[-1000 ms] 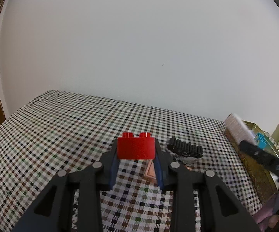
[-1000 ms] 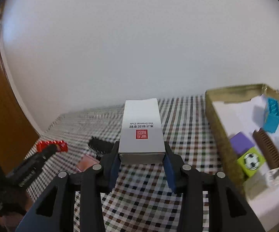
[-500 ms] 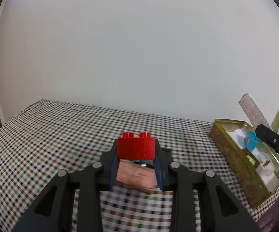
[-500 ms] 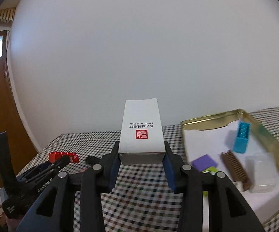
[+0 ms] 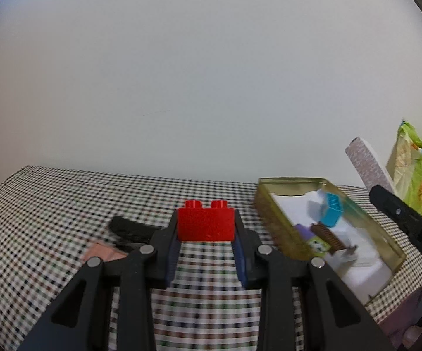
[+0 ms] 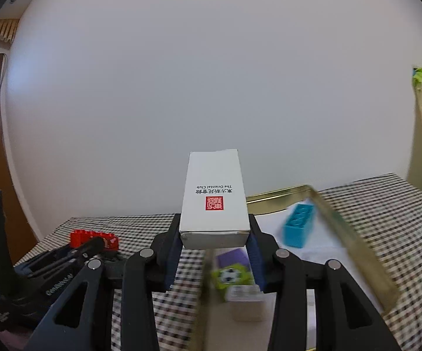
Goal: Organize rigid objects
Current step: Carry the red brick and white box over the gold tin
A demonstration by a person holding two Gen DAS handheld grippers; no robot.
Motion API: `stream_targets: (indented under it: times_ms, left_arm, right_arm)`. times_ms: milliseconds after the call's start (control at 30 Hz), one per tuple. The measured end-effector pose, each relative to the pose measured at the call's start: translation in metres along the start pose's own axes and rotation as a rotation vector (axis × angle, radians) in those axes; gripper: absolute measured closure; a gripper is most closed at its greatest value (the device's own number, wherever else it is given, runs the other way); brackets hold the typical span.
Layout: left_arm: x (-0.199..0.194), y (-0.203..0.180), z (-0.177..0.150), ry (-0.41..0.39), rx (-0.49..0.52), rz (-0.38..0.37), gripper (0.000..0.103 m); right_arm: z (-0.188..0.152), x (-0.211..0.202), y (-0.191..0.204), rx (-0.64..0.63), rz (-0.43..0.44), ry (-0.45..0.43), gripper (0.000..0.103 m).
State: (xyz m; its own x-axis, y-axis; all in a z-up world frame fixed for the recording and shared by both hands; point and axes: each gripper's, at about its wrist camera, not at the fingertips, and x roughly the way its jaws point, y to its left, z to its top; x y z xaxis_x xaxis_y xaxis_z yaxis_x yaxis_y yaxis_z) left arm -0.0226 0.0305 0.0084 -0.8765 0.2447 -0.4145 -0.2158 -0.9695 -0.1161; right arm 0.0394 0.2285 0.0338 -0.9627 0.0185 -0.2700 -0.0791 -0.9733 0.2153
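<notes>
Presently left claw (image 5: pixel 206 244) clamps red brick (image 5: pixel 206 224); right claw (image 6: pixel 214 251) clamps white box (image 6: pixel 214 201).

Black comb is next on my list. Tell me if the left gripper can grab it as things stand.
Probably not yet. The left gripper is shut on the red brick, so it has no free grip. The black comb lies uncovered on the checked cloth just left of it.

We count one red brick (image 5: pixel 206 224), one white carton (image 6: pixel 214 199), one gold tin (image 5: pixel 272 219), one blue brick (image 6: pixel 298 228), one purple block (image 6: pixel 234 259), one green football cube (image 6: pixel 231 278), one brown comb (image 5: pixel 327 235), one black comb (image 5: pixel 132 229), one pink tile (image 5: pixel 102 251).
</notes>
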Motion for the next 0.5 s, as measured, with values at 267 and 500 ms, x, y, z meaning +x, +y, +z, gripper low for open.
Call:
stream_targets:
  times_ms: [267,500]
  left_arm:
    - [0.002,-0.039,0.006,0.004,0.018,-0.057,0.072]
    - [0.011,-0.082,0.003,0.022,0.072,-0.109,0.072]
  right_arm:
    - [0.007,-0.007,-0.046,0.030,-0.086,-0.010,0.059]
    - [0.010,-0.014,-0.074,0.031,-0.147,0.005,0.059]
